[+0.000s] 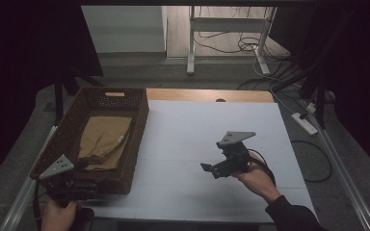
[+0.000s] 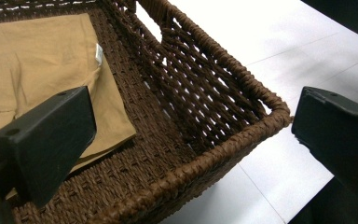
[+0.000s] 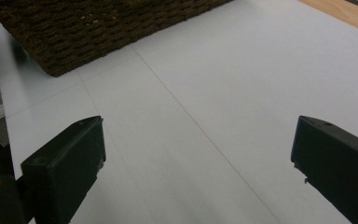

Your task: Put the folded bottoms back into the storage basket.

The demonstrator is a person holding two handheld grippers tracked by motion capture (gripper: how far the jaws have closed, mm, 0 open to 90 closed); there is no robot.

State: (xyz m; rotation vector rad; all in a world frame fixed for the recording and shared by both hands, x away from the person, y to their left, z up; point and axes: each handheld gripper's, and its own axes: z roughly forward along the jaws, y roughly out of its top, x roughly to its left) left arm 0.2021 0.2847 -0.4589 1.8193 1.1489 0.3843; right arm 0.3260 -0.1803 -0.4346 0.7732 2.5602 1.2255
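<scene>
White table point(image 1: 212, 125) bearing a brown wicker basket point(image 1: 136, 139) at left; inside lies folded tan cloth point(image 1: 103, 139), its small white label point(image 2: 98, 52) unreadable. Left gripper point(image 2: 191, 135) straddles the basket's near corner, jaws wide, empty; right gripper point(image 3: 196, 154) likewise wide, empty, above bare table

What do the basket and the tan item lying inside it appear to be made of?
The basket looks like woven wicker or twisted rope fibre, dark brown and matte: braided strands and open gaps show in its wall. The tan item looks like folded fabric, possibly cotton, with a soft matte surface, creases and a small white tag at its edge. The exact fibre can't be told.
</scene>
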